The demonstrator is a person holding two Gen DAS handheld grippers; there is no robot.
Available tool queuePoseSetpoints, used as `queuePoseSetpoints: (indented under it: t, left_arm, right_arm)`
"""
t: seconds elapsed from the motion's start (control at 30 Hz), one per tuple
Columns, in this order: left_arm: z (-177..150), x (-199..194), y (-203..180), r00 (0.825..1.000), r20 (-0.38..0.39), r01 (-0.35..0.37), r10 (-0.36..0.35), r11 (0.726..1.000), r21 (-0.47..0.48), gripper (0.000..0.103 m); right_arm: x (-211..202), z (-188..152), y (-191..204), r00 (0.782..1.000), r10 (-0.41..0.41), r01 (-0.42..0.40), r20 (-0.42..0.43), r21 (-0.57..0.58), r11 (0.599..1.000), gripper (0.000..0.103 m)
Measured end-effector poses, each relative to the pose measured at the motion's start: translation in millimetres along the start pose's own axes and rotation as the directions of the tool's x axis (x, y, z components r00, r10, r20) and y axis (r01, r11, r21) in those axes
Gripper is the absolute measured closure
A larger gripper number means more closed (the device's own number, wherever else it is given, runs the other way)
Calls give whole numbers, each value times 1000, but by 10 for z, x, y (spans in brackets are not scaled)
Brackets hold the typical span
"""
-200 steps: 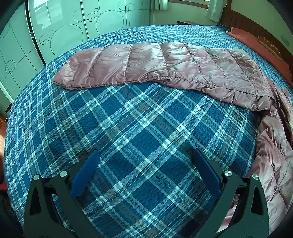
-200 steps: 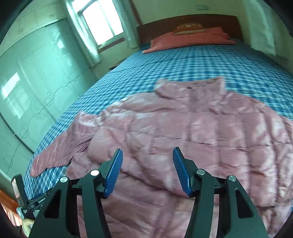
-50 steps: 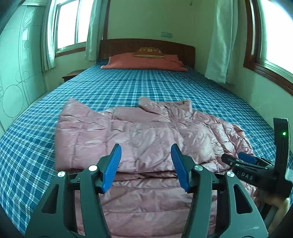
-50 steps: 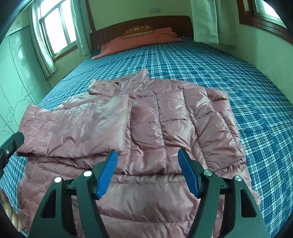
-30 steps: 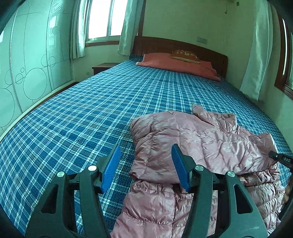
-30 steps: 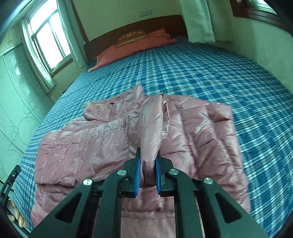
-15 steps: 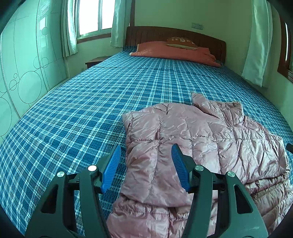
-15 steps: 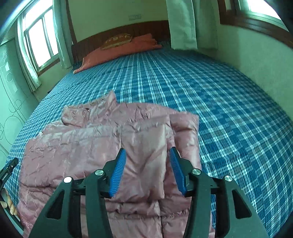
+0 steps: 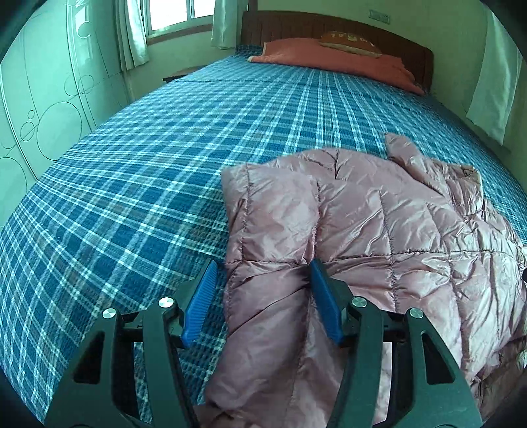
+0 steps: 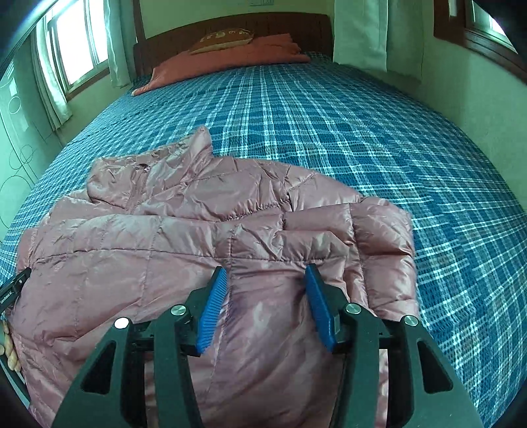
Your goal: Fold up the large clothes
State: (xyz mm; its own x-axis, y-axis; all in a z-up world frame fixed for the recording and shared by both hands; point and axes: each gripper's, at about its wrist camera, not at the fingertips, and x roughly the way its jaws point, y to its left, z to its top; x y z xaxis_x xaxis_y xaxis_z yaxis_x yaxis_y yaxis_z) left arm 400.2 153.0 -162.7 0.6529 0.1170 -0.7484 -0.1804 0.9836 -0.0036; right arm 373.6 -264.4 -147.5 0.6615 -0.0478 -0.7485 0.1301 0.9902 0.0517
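Note:
A pink quilted puffer jacket (image 9: 378, 230) lies on the blue plaid bed with both sleeves folded in over its body, collar toward the headboard. It also shows in the right wrist view (image 10: 197, 237). My left gripper (image 9: 263, 293) is open, low over the jacket's left folded edge, with its right pad touching the fabric. My right gripper (image 10: 266, 299) is open, low over the folded right sleeve near the jacket's lower middle. Neither holds anything.
The blue plaid bedspread (image 9: 148, 158) spreads wide to the left and toward the headboard (image 9: 329, 24). Orange pillows (image 9: 329, 56) lie at the head. A wardrobe with circle patterns (image 9: 39, 98) stands left. The wall and curtain (image 10: 477, 98) run along the right.
The right gripper had pinched the right sleeve, carried it over the jacket's body and let go; it is now open. Both grippers have dropped lower and closer over the folded jacket.

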Motion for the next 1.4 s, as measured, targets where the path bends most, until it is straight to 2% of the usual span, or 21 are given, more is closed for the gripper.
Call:
queuePoseSetpoints:
  t: [0.07,0.1,0.17,0.23,0.37,0.4,0.47,0.5,0.7,0.8,0.83,0.93,1.03,1.17,1.3,1.4]
  left_arm:
    - [-45,-153,54,999,45,23,-22,999,-26,45]
    - [-73,-191,53,998,52,31,-30,999,-29,45]
    - [-147,-126,4,999,18,30,-30,1000,-9,45]
    - [-192,37,-28,999,-47,24,-24,1000,11,45]
    - [-159,-55,97,1000,-8,25,-26,998,-57,45]
    - [-164,-12,107,1000,-15,15,-16,998,-54,45]
    - [-200,165,101,996,-82,36,-40,998,-52,41]
    - [-192,158,113,996,-76,38,-42,998,-57,41]
    - [-206,-123,289,995,-67,64,-71,993,-99,41]
    - [-343,-398,438,995,-62,66,-74,991,-113,39]
    - [-400,-499,500,996,-63,60,-68,991,-121,34]
    - [-602,-735,766,993,-77,79,-93,982,-174,33]
    - [-858,-937,1079,981,-124,109,-146,958,-265,33]
    - [-1282,-1229,1410,965,-155,138,-212,912,-387,33]
    - [-1731,-1525,1669,956,-143,153,-255,854,-497,33]
    - [-2027,-1668,1797,944,-143,161,-296,795,-584,33]
  right_arm:
    - [-125,-128,6,1000,-16,16,23,-18,1000,53]
    - [-103,-199,7,1000,-18,18,6,-20,1000,53]
    - [66,-335,2,999,-27,25,-44,-39,999,53]
    - [90,-386,-6,999,-28,27,-23,-55,998,53]
    - [-69,-382,-45,1000,-27,27,-16,-10,1000,53]
    - [10,-419,-49,999,-24,24,-31,-16,1000,53]
    - [98,-470,-23,1000,-19,18,-19,-46,999,52]
    - [70,-455,-25,1000,-15,14,-16,-42,999,52]
    - [-342,-502,-219,999,39,-39,13,51,998,52]
    - [-611,-661,-373,999,36,-37,11,73,997,45]
    - [-700,-730,-436,999,32,-32,7,84,996,43]
    - [-933,-963,-654,999,30,-28,-16,125,992,42]
    - [-1162,-1269,-874,999,21,-13,-46,177,984,42]
    - [-1490,-1716,-1136,997,48,-29,-68,255,966,42]
    - [-1742,-2121,-1371,993,96,-62,-76,357,932,42]
    - [-1879,-2412,-1490,987,143,-98,-74,428,898,42]
